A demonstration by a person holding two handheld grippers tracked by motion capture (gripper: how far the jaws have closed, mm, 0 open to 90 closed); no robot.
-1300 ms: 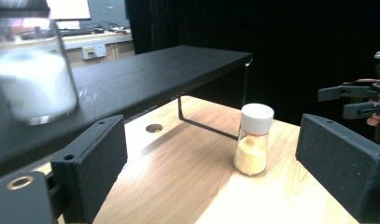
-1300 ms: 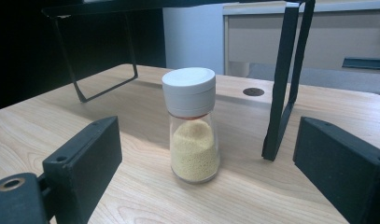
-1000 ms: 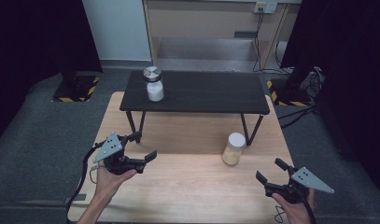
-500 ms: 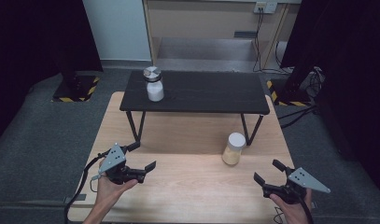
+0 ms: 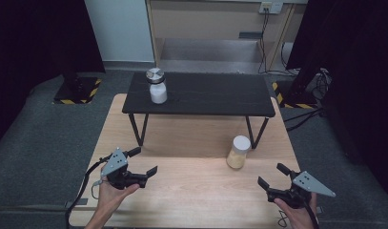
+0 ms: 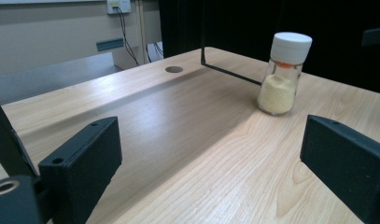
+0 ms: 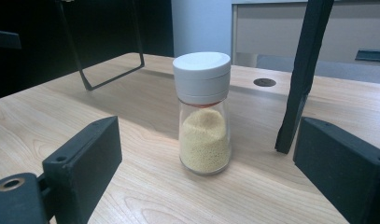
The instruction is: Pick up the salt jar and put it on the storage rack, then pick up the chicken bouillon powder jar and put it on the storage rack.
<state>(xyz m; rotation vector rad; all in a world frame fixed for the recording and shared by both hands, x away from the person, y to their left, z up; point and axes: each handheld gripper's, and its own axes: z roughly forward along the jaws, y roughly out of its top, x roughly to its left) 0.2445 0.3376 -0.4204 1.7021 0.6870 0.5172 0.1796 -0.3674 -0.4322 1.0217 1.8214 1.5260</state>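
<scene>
Right now the jar of yellow grains [image 5: 239, 152] stands upright on the wooden table [image 5: 196, 191], toward its right side, just in front of the right legs of the low black shelf [image 5: 201, 94] that spans the far half of the table. It has a white cap and touches neither gripper.

Low at the near left, the left gripper [image 5: 143, 162] is held over the wood with its jaws apart and nothing between them; they have just been opening. In the left gripper view the jar [image 6: 284, 73] stands well beyond the jaws, to the right, with bare wood between and a shelf leg [image 6: 225, 65] behind it.

At the near right, the right gripper [image 5: 273, 174] is also held with its jaws apart and nothing gripped. In the right gripper view the jar [image 7: 204, 113] stands near, centred ahead of the two jaws, and a black shelf leg [image 7: 302, 74] rises just to its right.

On the shelf's left end stands a second jar with white contents and a metal lid [image 5: 156, 85], well apart from both grippers. A round cable hole [image 7: 264, 82] shows in the table beyond the shelf leg.
</scene>
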